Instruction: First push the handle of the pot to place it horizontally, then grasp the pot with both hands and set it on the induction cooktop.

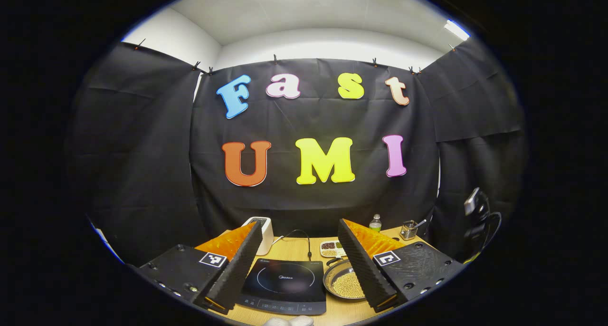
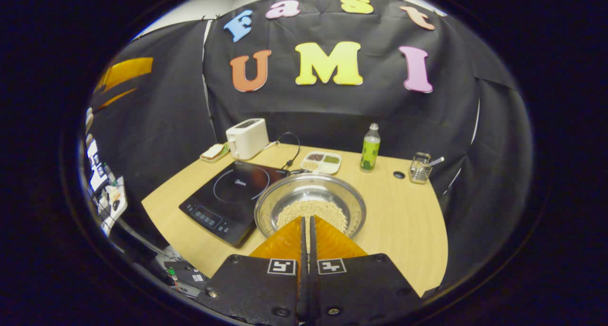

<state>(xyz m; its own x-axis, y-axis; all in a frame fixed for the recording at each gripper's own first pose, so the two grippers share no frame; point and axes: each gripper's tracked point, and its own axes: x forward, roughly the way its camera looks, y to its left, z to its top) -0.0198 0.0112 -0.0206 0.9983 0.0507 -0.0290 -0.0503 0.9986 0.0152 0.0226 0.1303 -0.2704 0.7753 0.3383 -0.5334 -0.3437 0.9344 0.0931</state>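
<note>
Left gripper view: left gripper (image 1: 300, 224) fingers wide apart, holding nothing. One cooktop (image 1: 285, 285) between them; one pot (image 1: 346, 282) at its 3 o'clock, touching, handle toward 12.

Right gripper view: right gripper (image 2: 306, 219) fingers together, tips over pot (image 2: 309, 206) near rim. Cooktop (image 2: 232, 196) at pot's 9 o'clock. One toaster (image 2: 247, 138), one bottle (image 2: 370, 148).

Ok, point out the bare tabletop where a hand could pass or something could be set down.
Free: the wood right of the pot, running from the wire holder toward the near edge, and the strip in front of the induction cooktop. Crowded: the back row of toaster, divided dish and bottle.
</note>
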